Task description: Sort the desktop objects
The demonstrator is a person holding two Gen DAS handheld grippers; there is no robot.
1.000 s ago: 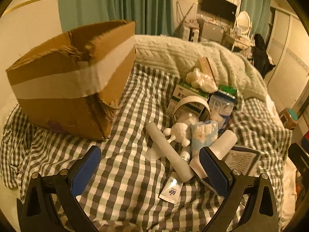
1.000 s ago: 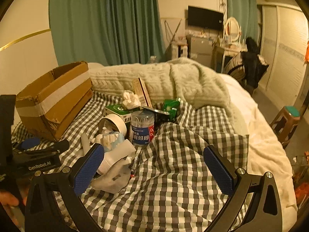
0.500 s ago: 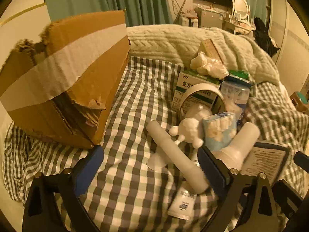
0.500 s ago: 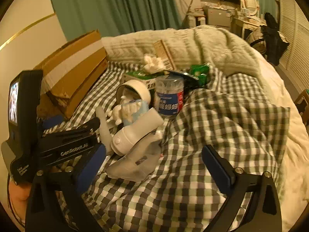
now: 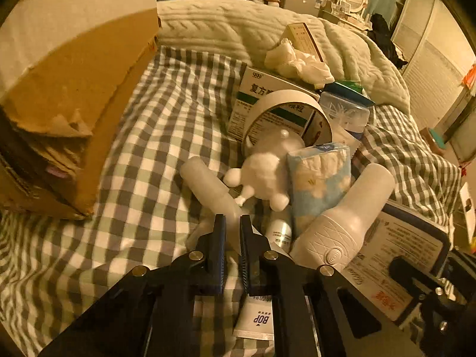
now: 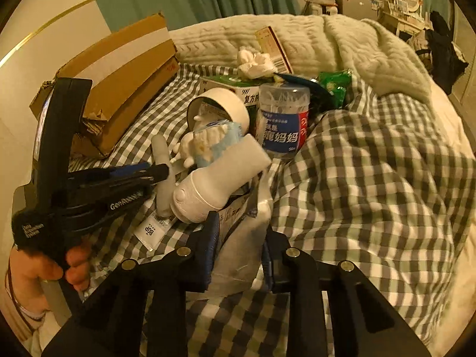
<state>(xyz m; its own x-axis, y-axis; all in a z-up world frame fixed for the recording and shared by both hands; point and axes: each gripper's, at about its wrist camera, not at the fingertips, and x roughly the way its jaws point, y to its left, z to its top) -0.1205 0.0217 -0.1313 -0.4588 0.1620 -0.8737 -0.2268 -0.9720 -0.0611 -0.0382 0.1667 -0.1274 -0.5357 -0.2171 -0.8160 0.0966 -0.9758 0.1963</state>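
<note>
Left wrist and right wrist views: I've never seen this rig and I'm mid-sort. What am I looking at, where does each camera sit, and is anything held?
There is no robot here. A person holds a two-finger gripper in each hand, and each gripper carries a fisheye camera looking forward along its black fingers.

In the left wrist view, the left gripper is closed on a frosted tube. In the right wrist view, the right gripper is closed on a plastic pouch. That view also shows the person's hand holding the left tool.

The surface is a checked cloth on a bed. On it are a cardboard box, a white figurine, a tissue pack, a white bottle and a cotton swab jar.
</note>
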